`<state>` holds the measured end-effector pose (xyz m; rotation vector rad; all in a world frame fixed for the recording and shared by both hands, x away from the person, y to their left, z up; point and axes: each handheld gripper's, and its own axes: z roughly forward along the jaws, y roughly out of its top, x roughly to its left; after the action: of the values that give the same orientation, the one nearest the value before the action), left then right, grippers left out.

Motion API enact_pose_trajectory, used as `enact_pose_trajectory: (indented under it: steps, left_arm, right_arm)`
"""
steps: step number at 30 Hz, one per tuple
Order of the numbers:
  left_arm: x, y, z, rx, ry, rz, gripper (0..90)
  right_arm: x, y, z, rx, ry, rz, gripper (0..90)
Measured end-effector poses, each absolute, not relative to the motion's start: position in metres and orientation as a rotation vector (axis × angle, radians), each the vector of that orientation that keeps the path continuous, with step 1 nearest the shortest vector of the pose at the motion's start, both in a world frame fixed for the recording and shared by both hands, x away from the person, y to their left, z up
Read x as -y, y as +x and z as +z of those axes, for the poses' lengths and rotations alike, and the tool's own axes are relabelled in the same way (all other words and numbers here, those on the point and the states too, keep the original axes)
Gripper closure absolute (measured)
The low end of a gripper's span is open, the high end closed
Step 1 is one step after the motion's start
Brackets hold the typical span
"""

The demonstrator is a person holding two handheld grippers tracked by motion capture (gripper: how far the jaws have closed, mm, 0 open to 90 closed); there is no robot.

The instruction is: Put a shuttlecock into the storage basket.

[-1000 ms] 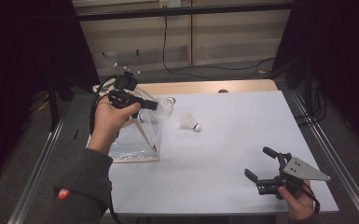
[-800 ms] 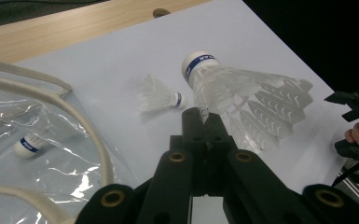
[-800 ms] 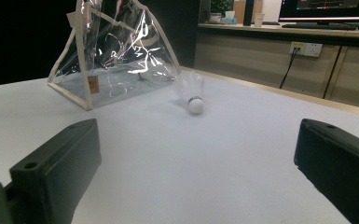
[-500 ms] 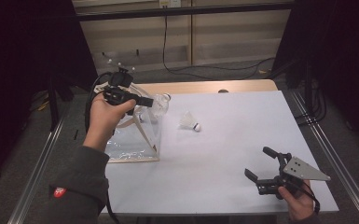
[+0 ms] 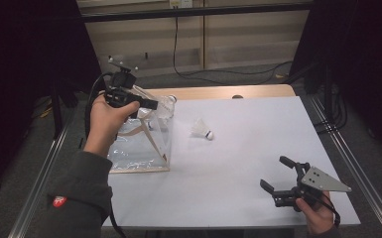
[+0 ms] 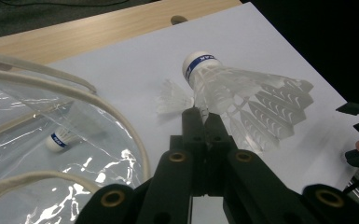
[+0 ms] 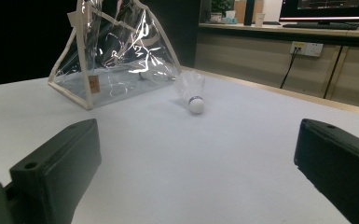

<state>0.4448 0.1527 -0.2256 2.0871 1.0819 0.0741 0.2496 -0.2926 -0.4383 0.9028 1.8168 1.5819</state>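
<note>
Now the left gripper (image 5: 151, 105) is sitting a little higher and farther back over the clear plastic bag (image 5: 139, 144) than it was a second ago. Its jaws are squeezed tight on the feathers of a white shuttlecock (image 6: 242, 100), and the shuttlecock is hanging in the air with its cork end pointing away from the jaws, just above the bag's open top. The person's left hand (image 5: 104, 121) is wrapping around the gripper's handle.

The right gripper (image 5: 278, 174) is staying in the same spot as before, low over the near right corner of the white table (image 5: 258, 148). Its jaws are standing wide apart with nothing between them.

The bag is standing on the left side of the table, and its cream edging (image 6: 121, 121) is curving around the opening. Inside the bag, another shuttlecock (image 6: 63, 137) with a blue band is lying on the bottom.

A third shuttlecock (image 5: 202, 129) is lying on its side on the bare table, near the bag but not touching it, in the same place as before. In the right gripper view it (image 7: 192, 93) is resting in front of the bag (image 7: 116, 56), with its cork end pointing toward the camera.
</note>
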Motion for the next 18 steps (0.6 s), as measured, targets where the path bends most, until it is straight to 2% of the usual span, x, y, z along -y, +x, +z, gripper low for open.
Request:
enact_pose_trajectory:
  steps: [18]
  left_arm:
    - [-0.166,0.449,-0.217,-1.129,2.064,0.104,90.0]
  right_arm:
    - [0.292,0.249,-0.438,-1.816,0.905,1.583,0.2]
